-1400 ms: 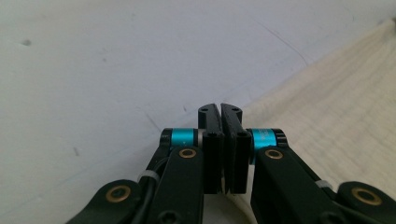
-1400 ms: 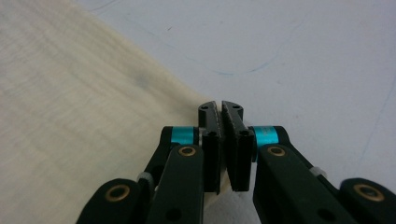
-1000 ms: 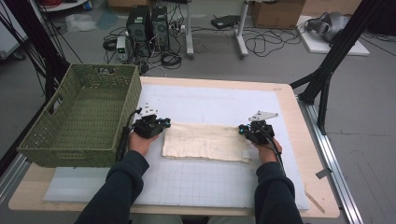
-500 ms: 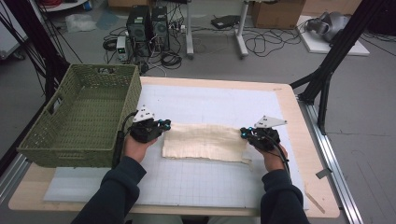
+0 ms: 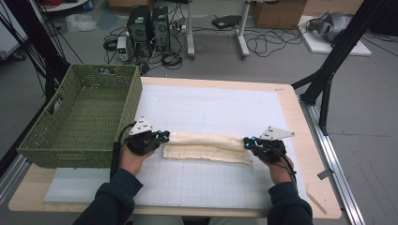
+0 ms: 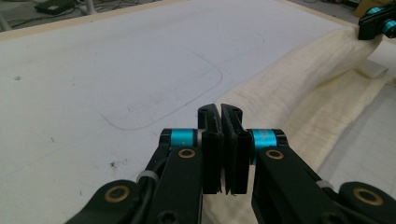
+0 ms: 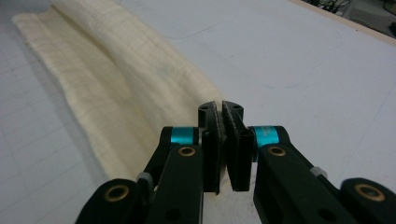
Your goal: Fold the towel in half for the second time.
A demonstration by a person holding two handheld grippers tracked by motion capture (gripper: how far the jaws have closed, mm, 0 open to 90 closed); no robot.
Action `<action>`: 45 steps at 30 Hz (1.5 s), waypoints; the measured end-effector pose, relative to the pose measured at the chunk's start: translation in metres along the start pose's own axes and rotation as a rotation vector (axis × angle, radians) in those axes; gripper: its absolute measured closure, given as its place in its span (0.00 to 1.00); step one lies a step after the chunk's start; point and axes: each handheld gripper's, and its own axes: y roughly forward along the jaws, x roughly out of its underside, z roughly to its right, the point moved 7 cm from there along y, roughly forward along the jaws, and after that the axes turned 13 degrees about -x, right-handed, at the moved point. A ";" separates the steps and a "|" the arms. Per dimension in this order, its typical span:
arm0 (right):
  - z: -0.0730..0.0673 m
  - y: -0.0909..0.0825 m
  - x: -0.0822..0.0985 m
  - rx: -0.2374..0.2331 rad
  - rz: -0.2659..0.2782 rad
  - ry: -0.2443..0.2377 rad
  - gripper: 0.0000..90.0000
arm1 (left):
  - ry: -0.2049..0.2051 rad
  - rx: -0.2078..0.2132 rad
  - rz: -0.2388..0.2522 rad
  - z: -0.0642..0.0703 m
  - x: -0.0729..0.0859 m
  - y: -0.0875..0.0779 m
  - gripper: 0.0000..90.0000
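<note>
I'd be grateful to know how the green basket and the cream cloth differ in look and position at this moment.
The green basket is a stiff, woven, open box standing at the table's left edge; the cream cloth is soft and lies as a long folded strip across the white mat. The basket is untouched, while the cloth has the left gripper and right gripper shut on its two ends. Both rest on the same table.

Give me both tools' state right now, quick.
Left tool: closed, pinching the left end of the cream cloth.
Right tool: closed, pinching the cloth's right end.
</note>
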 end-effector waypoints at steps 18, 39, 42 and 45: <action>-0.020 -0.003 0.023 -0.048 -0.028 -0.004 0.96 | 0.026 0.018 -0.064 0.008 0.029 -0.008 0.95; -0.028 -0.003 0.029 -0.041 -0.092 -0.023 0.86 | -0.014 0.026 -0.034 0.017 0.005 -0.004 0.73; -0.026 -0.008 0.022 -0.014 -0.045 -0.005 0.73 | -0.007 0.007 -0.086 0.018 0.015 0.008 0.78; -0.023 -0.015 0.006 0.019 0.042 0.048 0.57 | -0.004 0.005 -0.101 0.019 0.017 0.011 0.81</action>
